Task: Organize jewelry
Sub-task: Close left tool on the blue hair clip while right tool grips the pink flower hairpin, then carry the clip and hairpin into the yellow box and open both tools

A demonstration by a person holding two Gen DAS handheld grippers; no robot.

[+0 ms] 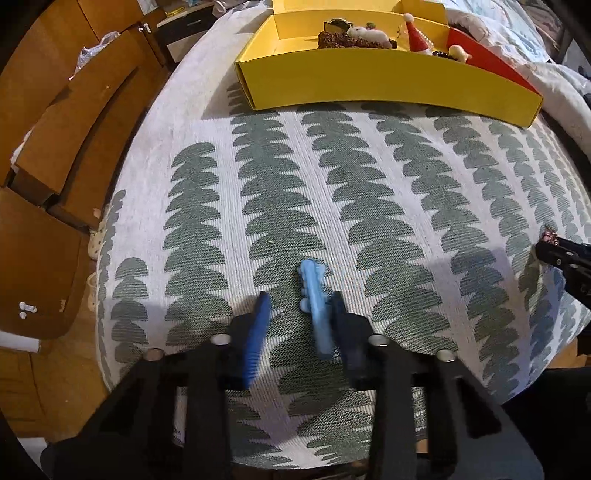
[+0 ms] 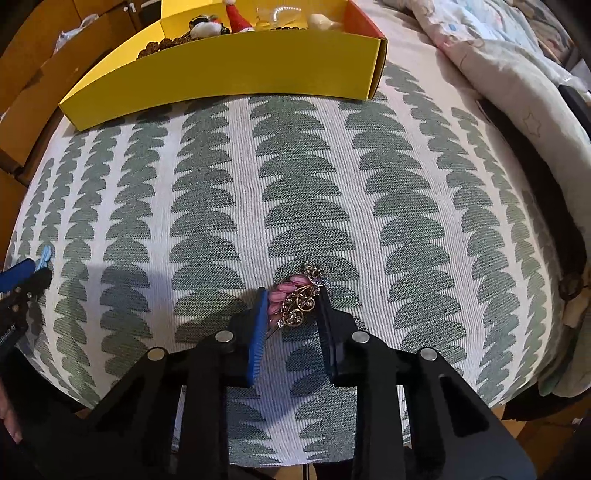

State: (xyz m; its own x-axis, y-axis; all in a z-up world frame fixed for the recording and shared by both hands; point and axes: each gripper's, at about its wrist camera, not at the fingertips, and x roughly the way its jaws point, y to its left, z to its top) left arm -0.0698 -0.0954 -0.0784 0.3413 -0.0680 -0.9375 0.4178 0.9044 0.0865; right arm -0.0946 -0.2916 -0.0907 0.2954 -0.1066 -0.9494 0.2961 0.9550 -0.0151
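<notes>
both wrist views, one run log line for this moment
left gripper: blue hair clip between fingers | right gripper: gold brooch between fingers | yellow box: ahead

A yellow box [image 1: 369, 79] sits on a white cloth [image 1: 369, 206] patterned with grey-green scalloped columns; the brooch [image 2: 297, 297] is gold and pink.

A patterned cloth [image 1: 369, 192] covered the counter, and an open cardboard box [image 1: 369, 77] sat on it at the far edge. Inside the box lay a Santa-hat trinket [image 1: 416, 35] toward the right, a small animal figure [image 1: 369, 33] to its left, and a bead bracelet [image 1: 347, 40] beneath that figure. At the near side, the left claw [image 1: 299, 306] hung over the cloth with a hair clip [image 1: 317, 306] against its right finger. The right claw [image 2: 293, 301] was to its right, well apart, with a filigree brooch [image 2: 301, 299] between its fingers. Wooden cabinets [image 1: 55, 129] stood left of the counter; bedding [image 2: 517, 66] lay to the right.
</notes>
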